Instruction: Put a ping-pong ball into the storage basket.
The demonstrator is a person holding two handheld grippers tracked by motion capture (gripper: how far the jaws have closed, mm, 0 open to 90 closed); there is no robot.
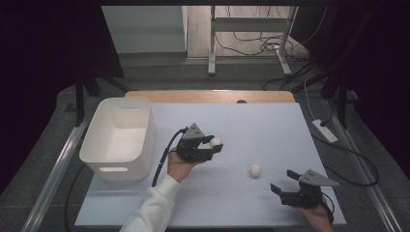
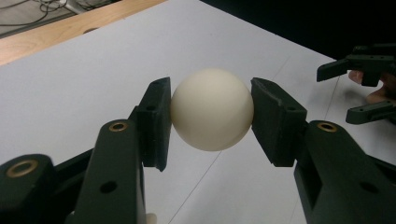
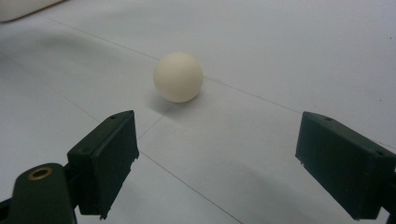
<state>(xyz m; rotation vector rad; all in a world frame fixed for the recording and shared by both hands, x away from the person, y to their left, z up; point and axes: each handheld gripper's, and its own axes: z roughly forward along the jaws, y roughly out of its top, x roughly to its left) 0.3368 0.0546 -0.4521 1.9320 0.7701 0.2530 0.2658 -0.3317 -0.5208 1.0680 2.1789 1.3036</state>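
Note:
My left gripper [image 1: 214, 145] is shut on a cream white ball [image 1: 215, 142], held above the middle of the white sheet; in the left gripper view both pads [image 2: 156, 122] press the ball [image 2: 212, 109] from either side. A second white ball [image 1: 255, 169] lies on the sheet to the right. My right gripper [image 1: 284, 181] rests open near the front right, pointing at that ball [image 3: 178, 76], which sits a short way beyond its spread fingers [image 3: 108, 161]. The right gripper [image 2: 348, 92] also appears far off in the left gripper view.
A white plastic bin [image 1: 119, 137] stands at the table's left side. The white sheet [image 1: 270, 130] covers a wooden tabletop [image 1: 208, 96]. Cables and a power strip [image 1: 324, 130] lie on the floor to the right; a desk frame stands behind.

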